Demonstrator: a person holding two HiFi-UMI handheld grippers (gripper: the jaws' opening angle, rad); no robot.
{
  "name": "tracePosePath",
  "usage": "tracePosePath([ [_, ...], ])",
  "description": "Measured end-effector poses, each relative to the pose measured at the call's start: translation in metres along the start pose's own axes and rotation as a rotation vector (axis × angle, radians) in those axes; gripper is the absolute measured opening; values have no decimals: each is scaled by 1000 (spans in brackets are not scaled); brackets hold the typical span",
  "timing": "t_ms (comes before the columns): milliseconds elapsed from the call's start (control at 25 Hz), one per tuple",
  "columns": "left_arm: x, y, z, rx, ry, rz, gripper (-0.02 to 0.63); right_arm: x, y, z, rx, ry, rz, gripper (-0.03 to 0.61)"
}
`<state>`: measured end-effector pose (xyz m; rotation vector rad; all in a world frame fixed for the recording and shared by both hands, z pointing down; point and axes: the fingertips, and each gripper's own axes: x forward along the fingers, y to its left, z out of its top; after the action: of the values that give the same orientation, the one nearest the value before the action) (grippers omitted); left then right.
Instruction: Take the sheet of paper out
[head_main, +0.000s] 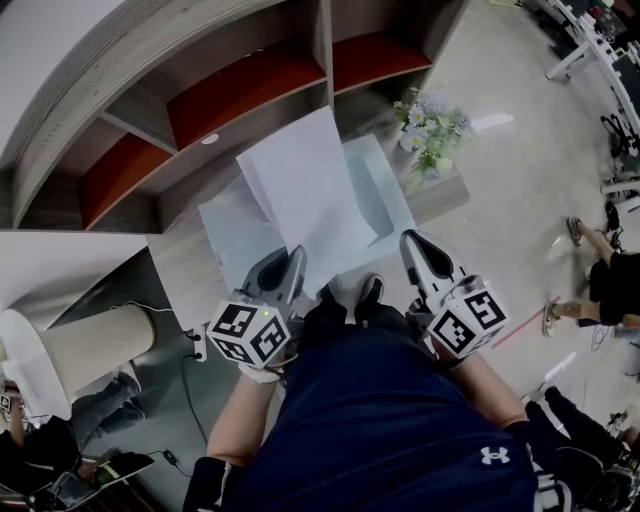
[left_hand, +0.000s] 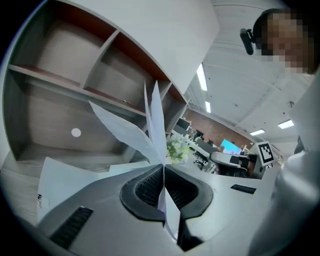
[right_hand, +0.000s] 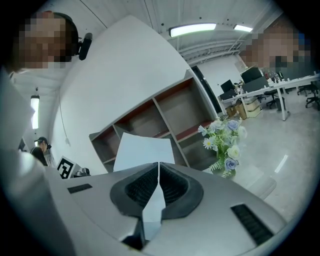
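A white sheet of paper (head_main: 300, 190) stands out of a pale, see-through folder (head_main: 228, 228), both lifted above the table. My left gripper (head_main: 294, 258) is shut on the paper's near left edge; in the left gripper view thin sheets (left_hand: 154, 125) fan up from the closed left gripper (left_hand: 163, 170). My right gripper (head_main: 408, 242) is shut on the folder's near right corner (head_main: 398, 205). In the right gripper view a thin pale sheet (right_hand: 151, 200) is pinched in the right gripper (right_hand: 158, 167), and the paper (right_hand: 142, 150) rises beyond it.
A curved grey shelf unit (head_main: 200, 90) with red-backed compartments stands behind the table (head_main: 180, 265). A bunch of flowers (head_main: 432, 128) sits at the table's right end. A cylindrical appliance (head_main: 90, 345) stands at lower left. People and office desks are at the right.
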<state>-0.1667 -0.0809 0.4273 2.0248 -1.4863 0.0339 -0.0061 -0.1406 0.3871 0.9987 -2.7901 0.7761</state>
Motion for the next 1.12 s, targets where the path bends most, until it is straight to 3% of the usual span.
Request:
tracePosePath([
  [520,7,-34,-21,-43,10,-76,18,-3,13,1,-35,-29,28,18],
  [1120,9,-27,-20,-35,15,-65,19,-2,11,-5,-27,-25,25,18],
])
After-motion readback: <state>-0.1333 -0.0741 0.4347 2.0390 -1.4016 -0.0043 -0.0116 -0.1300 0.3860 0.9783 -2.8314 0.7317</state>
